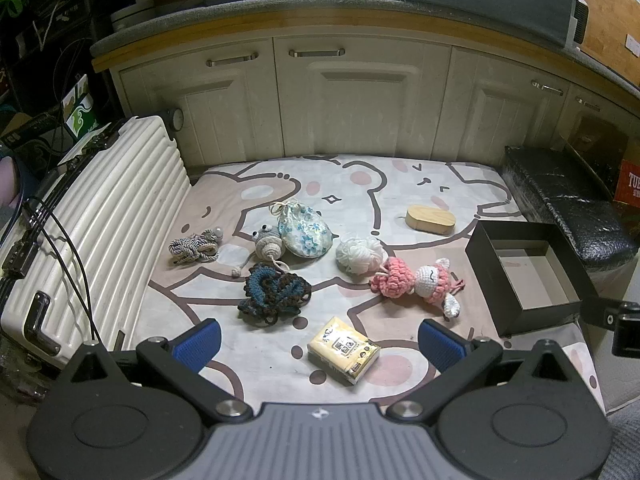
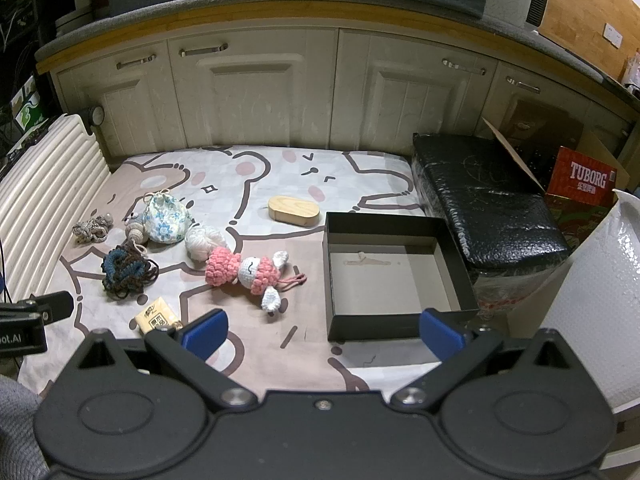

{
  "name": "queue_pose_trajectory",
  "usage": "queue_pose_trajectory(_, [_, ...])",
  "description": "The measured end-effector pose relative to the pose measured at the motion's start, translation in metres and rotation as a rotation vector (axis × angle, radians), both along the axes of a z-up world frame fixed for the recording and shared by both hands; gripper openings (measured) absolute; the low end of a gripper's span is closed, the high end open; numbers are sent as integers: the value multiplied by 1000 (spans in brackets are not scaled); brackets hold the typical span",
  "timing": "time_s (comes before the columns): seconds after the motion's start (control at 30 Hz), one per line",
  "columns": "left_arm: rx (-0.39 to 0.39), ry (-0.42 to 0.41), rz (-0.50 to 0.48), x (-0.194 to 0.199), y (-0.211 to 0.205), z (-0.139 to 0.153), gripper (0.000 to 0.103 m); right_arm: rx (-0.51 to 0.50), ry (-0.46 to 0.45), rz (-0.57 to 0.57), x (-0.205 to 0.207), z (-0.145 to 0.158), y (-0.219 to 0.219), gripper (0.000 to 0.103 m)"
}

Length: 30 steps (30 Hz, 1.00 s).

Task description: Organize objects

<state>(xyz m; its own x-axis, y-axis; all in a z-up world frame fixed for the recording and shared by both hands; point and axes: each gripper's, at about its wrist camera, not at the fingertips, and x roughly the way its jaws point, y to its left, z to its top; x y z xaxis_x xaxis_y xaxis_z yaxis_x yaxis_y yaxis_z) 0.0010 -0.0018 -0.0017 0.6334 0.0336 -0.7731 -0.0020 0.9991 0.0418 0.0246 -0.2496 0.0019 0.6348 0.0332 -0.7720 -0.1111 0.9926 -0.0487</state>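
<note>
The place looks like a lived-in home, with the work done on the floor in front of a run of cream cabinet doors (image 1: 344, 112) under a grey countertop (image 1: 280, 12) with a wooden edge. A cartoon-bear sheet (image 1: 400, 184) covers the floor. A ribbed white suitcase (image 1: 100, 216) lies at one side, and a cardboard Tuborg beer carton (image 2: 586, 180) and cables crowd the corners.
</note>
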Motion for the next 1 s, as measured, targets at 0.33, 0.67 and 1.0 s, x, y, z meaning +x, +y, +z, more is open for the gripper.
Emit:
queue_pose_trajectory(0.33, [-1,0,0,0,0,0,103,2,1,1,0,0,1,103])
queue_pose_trajectory(0.67, [-1,0,-5,-3,-6,-2,103,2,2,1,0,0,1,103])
queue_pose_trajectory(1.0, [-2,1,-5,-3,-6,-2,103,2,2,2,0,0,2,103])
